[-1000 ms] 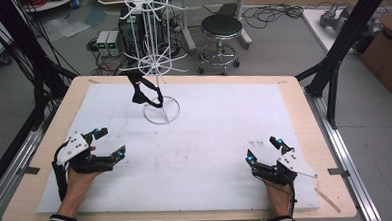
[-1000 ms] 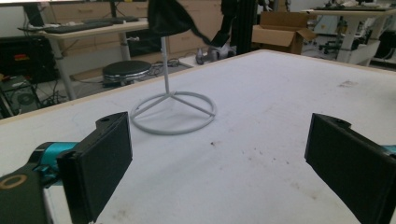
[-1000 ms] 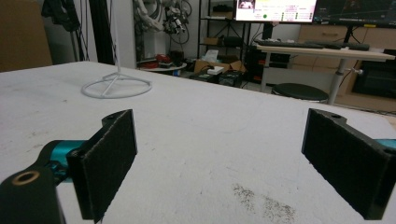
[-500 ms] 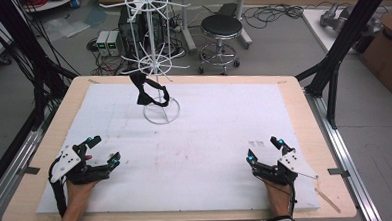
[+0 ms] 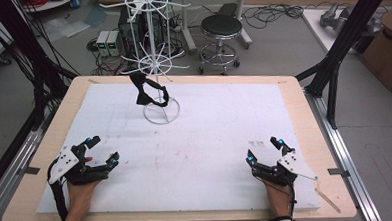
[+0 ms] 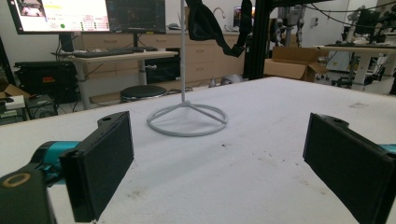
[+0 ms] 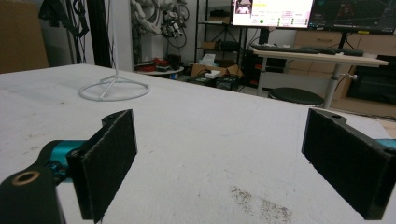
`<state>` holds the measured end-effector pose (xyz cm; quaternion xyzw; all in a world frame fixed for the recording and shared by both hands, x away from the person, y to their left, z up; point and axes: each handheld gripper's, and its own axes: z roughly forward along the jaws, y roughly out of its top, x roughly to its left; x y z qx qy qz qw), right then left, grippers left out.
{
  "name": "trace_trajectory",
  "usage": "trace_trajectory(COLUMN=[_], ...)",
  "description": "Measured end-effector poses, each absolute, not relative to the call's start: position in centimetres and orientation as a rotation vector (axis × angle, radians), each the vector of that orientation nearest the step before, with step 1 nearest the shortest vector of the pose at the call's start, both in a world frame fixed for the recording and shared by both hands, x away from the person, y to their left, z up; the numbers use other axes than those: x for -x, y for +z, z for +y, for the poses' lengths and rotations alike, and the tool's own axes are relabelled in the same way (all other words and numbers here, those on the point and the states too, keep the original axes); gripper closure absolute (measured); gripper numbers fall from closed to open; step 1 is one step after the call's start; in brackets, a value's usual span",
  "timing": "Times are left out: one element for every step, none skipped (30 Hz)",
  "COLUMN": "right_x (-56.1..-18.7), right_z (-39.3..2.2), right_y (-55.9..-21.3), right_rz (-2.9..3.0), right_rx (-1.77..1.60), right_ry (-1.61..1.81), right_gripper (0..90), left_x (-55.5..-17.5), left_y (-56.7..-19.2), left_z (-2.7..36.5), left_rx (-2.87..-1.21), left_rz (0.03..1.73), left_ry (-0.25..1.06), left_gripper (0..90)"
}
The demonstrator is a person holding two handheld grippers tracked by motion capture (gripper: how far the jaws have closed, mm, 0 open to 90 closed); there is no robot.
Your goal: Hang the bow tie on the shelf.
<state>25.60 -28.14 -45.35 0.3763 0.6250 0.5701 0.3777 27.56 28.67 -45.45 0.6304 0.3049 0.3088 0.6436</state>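
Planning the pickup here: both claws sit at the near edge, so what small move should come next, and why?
Probably advance the left claw toward the black strap hanging on the white wire stand. Its jaws are open, empty and face the stand's ring base; the right claw sits farther away.

Your room is bright, with even light from above. The white worktop [image 5: 210,140] has almost no shadows. Close up, your black jaws look a bit blurry.

Place: a robotics lab or research workshop.
Table [image 5: 303,93]: wooden top, white mat, framed by black struts [image 5: 348,31].
Floor at 12 o'clock: cable tangles [image 5: 275,12], electronics boxes [image 5: 108,42], stool [image 5: 221,27].
Background: monitors [image 7: 273,11], desks [image 6: 112,56], cardboard boxes [image 6: 292,63].
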Motion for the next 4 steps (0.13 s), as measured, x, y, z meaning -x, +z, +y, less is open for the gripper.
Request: trace_trajectory(right_x=[-25.57, -25.57, -25.53, -25.53], right_z=[-28.13, -28.14, -28.1, -28.1], right_y=[-45.34, -45.35, -45.35, -45.35], right_rz=[1.598, 1.598, 1.601, 1.602], right_rx=[-0.965, -0.961, -0.967, -0.965], right_ry=[1.457, 1.456, 1.458, 1.458], right_gripper=[9.4, 9.4, 9.4, 9.4], left_x=[-27.55, -27.53, -27.52, -27.51], left_y=[-45.46, -45.47, -45.47, -45.48], left_z=[28.69, 28.7, 28.69, 28.69], left_rx=[-1.435, -1.434, -1.431, -1.431], left_rz=[0.693, 0.693, 0.692, 0.693], left_ry=[0.703, 0.705, 0.706, 0.706], left_gripper=[9.0, 9.0, 9.0, 9.0])
